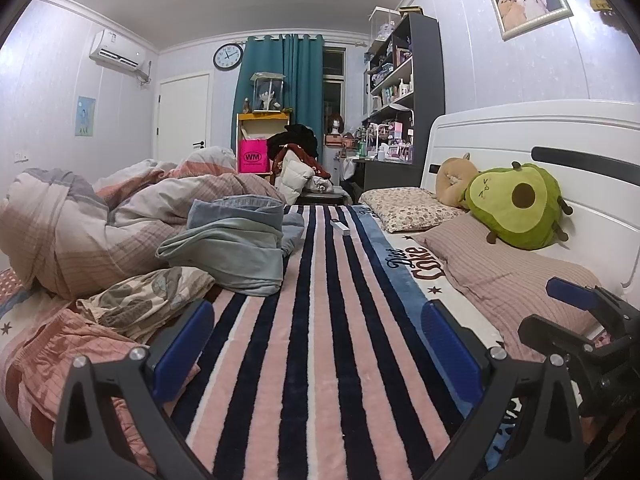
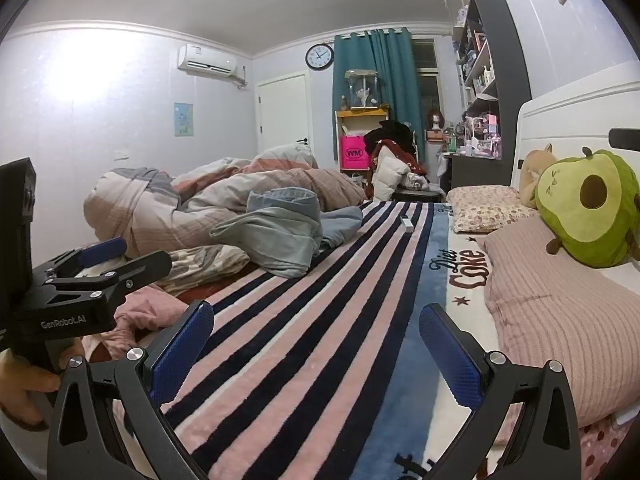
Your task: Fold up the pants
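Task not begun, as far as the views show. The pants (image 1: 236, 240), light blue denim, lie in a crumpled heap on the bed (image 1: 320, 340), well ahead of both tongs and to their left, resting against the bunched duvet (image 1: 100, 220); no leg is laid flat and no fold is made. Left tongs (image 1: 316, 344) spread wide, nothing between the pads, low over the striped blanket (image 1: 304, 360). Right tongs (image 2: 316, 348) likewise released and empty. Judgement: everything remains, namely reach forward, pick up, spread out, fold. Containers: a pink bag (image 1: 253, 156) far ahead beyond the bed, contents not visible; a clear display case (image 1: 267, 92) above it holds a figure, detail too small to tell.
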{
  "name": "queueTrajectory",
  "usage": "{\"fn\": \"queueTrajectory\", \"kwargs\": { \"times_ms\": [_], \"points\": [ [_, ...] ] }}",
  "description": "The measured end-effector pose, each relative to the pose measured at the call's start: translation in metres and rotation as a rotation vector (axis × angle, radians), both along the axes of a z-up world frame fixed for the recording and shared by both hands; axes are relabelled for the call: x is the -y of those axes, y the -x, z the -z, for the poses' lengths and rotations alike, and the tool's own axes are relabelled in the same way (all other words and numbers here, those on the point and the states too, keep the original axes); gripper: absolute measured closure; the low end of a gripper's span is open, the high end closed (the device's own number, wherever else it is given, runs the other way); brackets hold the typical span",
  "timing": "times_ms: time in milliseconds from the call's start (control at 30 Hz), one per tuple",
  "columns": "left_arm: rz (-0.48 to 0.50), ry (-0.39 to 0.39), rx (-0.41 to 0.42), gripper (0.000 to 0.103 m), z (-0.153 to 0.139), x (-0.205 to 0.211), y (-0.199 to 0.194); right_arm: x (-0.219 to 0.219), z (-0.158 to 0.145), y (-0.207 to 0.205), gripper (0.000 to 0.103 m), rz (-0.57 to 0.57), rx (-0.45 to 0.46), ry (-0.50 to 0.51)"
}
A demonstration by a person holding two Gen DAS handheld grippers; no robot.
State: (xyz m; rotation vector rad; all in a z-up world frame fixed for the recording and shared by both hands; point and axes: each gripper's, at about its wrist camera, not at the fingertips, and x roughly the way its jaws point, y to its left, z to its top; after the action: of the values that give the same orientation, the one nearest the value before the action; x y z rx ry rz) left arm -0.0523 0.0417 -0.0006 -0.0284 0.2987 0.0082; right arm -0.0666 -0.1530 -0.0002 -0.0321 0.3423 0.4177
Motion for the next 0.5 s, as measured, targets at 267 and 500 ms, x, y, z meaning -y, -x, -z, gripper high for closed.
{"fn": "queueTrajectory", "kwargs": {
  "times_ms": [267,500],
  "points": [
    [0.003,0.000,-0.003,0.001,0.0004,0.0006,-0.0003,0.0013,0.0002,0.0002,0.000,0.000,0.001,0.001],
    [0.003,-0.001,-0.003,0.001,0.0008,0.0003,-0.0008,0.0001,-0.0005,-0.0001,0.000,0.000,0.000,0.000]
  ]
}}
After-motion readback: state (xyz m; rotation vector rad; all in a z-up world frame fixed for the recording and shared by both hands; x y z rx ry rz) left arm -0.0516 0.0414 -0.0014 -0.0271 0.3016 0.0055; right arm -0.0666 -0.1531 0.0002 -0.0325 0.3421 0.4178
